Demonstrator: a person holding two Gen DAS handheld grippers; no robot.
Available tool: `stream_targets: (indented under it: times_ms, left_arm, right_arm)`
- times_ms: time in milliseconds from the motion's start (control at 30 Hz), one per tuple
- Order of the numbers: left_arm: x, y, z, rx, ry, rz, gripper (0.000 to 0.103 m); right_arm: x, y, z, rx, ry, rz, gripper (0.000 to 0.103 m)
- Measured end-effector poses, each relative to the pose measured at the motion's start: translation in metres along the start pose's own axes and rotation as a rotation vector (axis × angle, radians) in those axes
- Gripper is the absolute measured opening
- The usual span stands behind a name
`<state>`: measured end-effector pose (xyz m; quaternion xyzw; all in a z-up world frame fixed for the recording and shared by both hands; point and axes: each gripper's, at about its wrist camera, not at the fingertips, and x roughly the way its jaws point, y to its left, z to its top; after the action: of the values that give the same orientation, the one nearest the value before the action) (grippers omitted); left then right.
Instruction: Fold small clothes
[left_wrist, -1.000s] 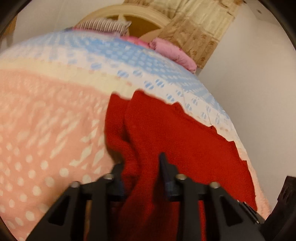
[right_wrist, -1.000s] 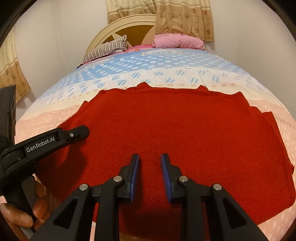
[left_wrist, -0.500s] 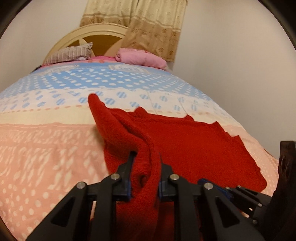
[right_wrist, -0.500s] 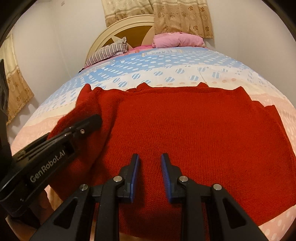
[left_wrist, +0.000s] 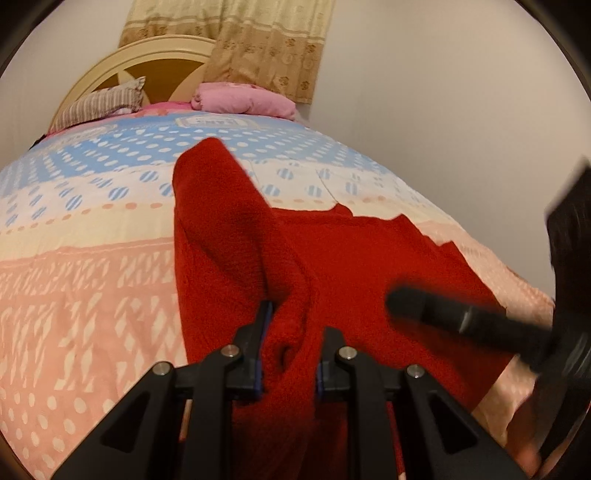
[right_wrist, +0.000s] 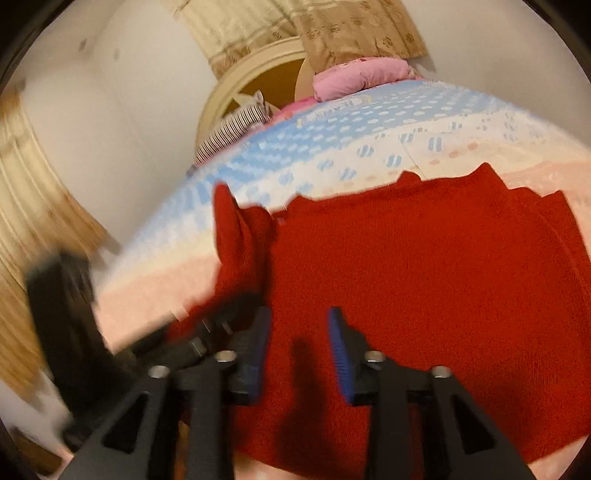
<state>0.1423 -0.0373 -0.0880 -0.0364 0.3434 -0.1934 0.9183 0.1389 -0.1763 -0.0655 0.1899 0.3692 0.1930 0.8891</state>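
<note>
Both grippers (left_wrist: 290, 343) (right_wrist: 299, 343) angled downward

We can read no words, brands or numbers in either view. A pale panel printed on the bedspread (left_wrist: 216, 122) near the pillows may carry lettering, but we find it too blurred to read.

A bedspread (left_wrist: 92, 280) is spread over the bed – banded in blue, cream and pink, dotted in white. At its far end a pink pillow (left_wrist: 243, 101) and a striped pillow (left_wrist: 99, 107) are propped against a cream arched headboard (left_wrist: 110, 68). Beige patterned curtains (left_wrist: 258, 48) are hung behind – the wall (left_wrist: 443, 92) is left plain
</note>
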Motion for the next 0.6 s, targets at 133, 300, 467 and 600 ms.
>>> stream_targets:
  times_ms: [133, 300, 467, 600]
  left_arm:
    - [0.000, -0.002, 0.001, 0.014, 0.003, 0.003, 0.020]
    - [-0.001, 0.001, 0.000, -0.014, 0.001, -0.022, 0.020]
    - [-0.002, 0.004, 0.001, -0.024, 0.001, -0.035, 0.020]
    - [-0.003, 0.007, 0.000, -0.042, 0.002, -0.056, 0.020]
  right_arm:
    - [0.018, 0.001, 0.025, 0.023, 0.043, 0.103, 0.057]
    - [0.057, 0.017, 0.044, -0.026, 0.106, 0.120, 0.057]
    - [0.093, 0.022, 0.047, -0.034, 0.196, 0.137, 0.057]
    - [0.109, 0.024, 0.043, -0.057, 0.217, 0.105, 0.034]
